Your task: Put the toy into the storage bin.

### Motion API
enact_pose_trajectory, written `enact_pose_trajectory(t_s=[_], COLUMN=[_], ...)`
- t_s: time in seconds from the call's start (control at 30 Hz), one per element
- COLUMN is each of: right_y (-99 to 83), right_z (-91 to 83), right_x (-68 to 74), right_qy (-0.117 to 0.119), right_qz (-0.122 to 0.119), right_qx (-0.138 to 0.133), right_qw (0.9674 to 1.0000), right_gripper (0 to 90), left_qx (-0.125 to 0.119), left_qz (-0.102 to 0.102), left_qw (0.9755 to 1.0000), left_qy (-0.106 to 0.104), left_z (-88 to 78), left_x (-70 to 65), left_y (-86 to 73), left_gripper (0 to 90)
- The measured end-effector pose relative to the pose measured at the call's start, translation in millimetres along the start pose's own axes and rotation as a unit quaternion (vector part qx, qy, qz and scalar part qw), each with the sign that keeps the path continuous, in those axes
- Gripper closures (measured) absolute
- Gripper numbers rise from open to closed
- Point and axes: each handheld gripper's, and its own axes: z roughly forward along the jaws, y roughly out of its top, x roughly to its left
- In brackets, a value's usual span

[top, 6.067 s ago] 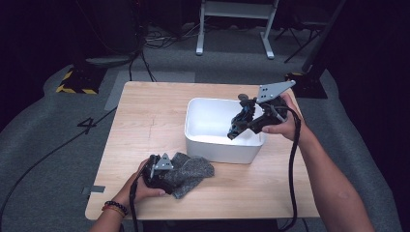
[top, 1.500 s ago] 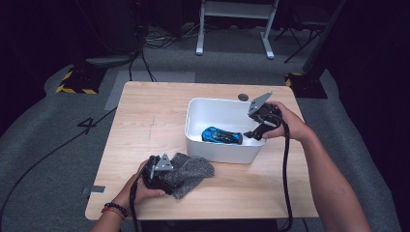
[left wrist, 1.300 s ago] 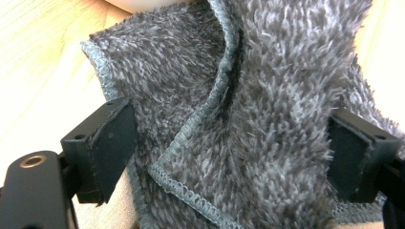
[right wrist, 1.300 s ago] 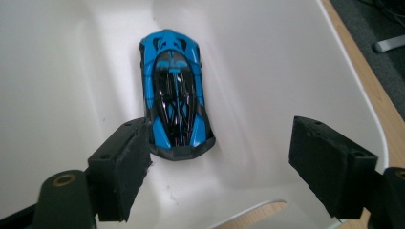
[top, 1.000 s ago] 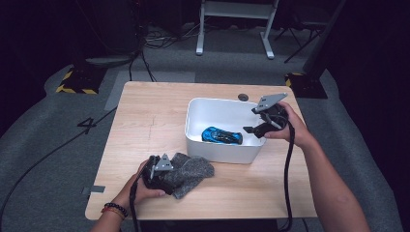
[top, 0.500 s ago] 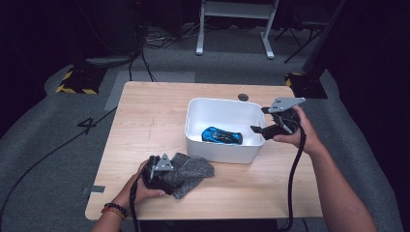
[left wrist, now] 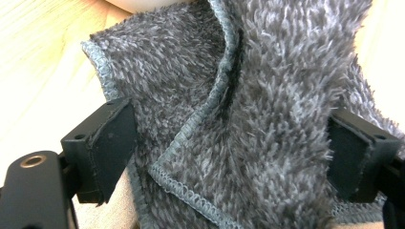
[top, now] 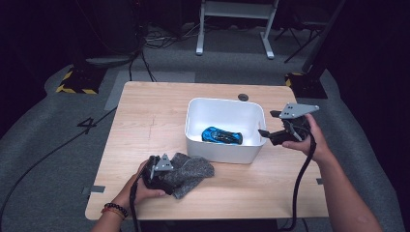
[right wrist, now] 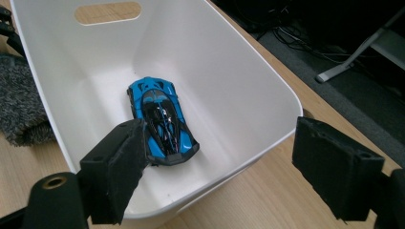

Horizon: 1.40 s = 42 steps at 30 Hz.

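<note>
High view: blue toy car lies flat on the floor of the white bin mid-bench, so the drop-off looks done. Right gripper sits just outside the bin's right wall, clear of the rim, nothing in it. Left gripper is down at the near edge of the bench on the grey cloth, which lies touching the bin's near wall. Left gripper view: jaws stand wide apart with the fuzzy cloth bunched between them; the pads look beside the fabric rather than pinching it, though the pile hides part of the right pad, so no firm grip that I can see. Right gripper view: jaws well open and empty, having just been opening, nothing between them; the car rests further in on the bin floor, nose toward the camera, apart from the walls. Judgement: car placed and released; what seems left is the cloth, not yet lifted off the bench.
</note>
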Motion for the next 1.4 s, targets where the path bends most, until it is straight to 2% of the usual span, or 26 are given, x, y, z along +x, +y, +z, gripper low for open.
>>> enact_pose_trajectory(t_s=[0.7, 1.13, 1.4], right_y=[-29.4, -51.3, -66.7], right_z=[-16.5, -14.7, -8.0], right_x=[9.9, 17.2, 22.3], right_qy=[0.002, -0.002, -0.002], right_qz=[0.009, 0.011, 0.010], right_qx=[-0.006, 0.014, 0.036], right_qw=[0.9999, 0.9998, 0.9993], right_gripper=[19.2, 19.2, 19.2], left_qx=[0.000, 0.000, 0.000], left_qz=[0.000, 0.000, 0.000], left_qw=[1.0000, 1.0000, 1.0000], left_qy=[0.000, 0.000, 0.000], left_z=[0.0, 0.0, 0.0], left_x=[0.1, 0.0, 0.1], left_y=[0.0, 0.0, 0.0], left_gripper=[14.2, 14.2, 14.2])
